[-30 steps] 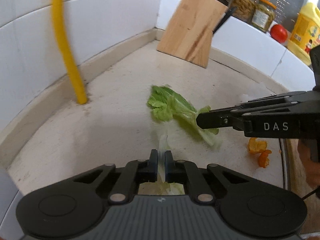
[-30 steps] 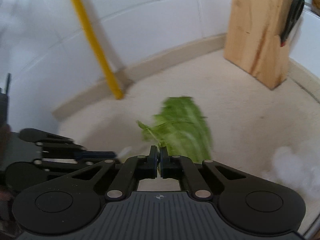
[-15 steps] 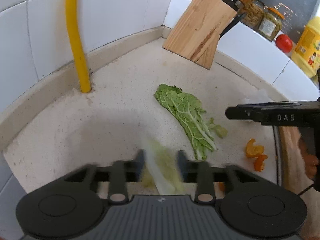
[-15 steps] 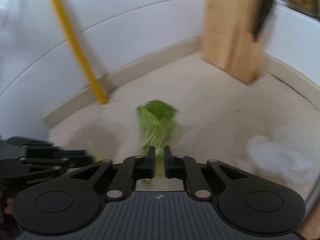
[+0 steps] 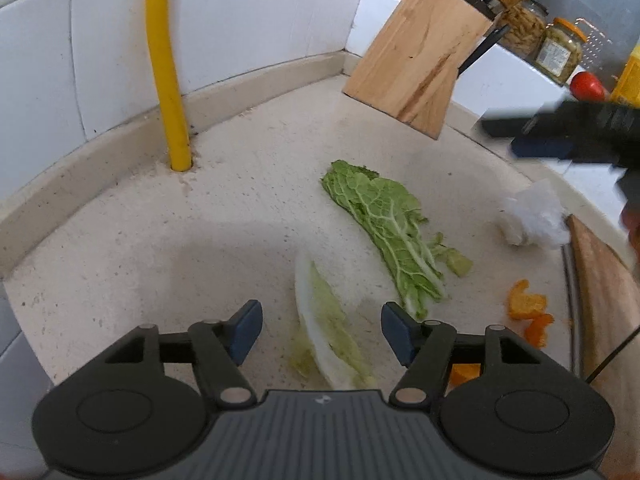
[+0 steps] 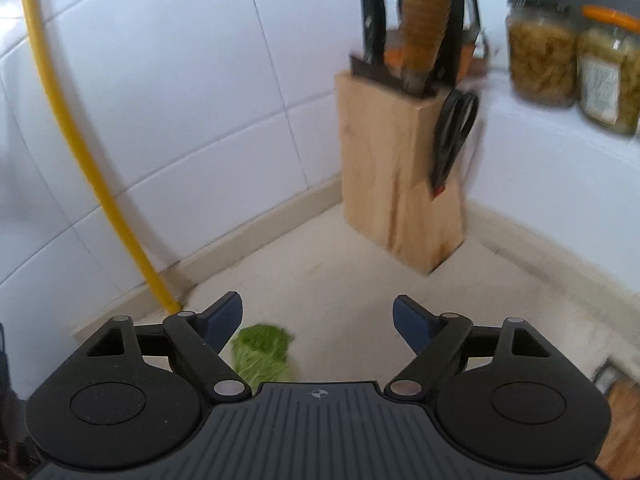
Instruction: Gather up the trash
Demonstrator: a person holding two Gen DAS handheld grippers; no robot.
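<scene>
My left gripper [image 5: 322, 332] and right gripper [image 6: 318, 320] are both opening, nothing pinched. Pale leaf [image 5: 328, 328] lies on the counter [image 5: 120, 248] between left's pads (limp, light; I'd grab its stiff white rib).

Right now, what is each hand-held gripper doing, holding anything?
Left hand-held gripper: jaws opening, pale cabbage leaf lying loose between them, not gripped.
Right hand-held gripper: jaws opening, nothing between them.
</scene>
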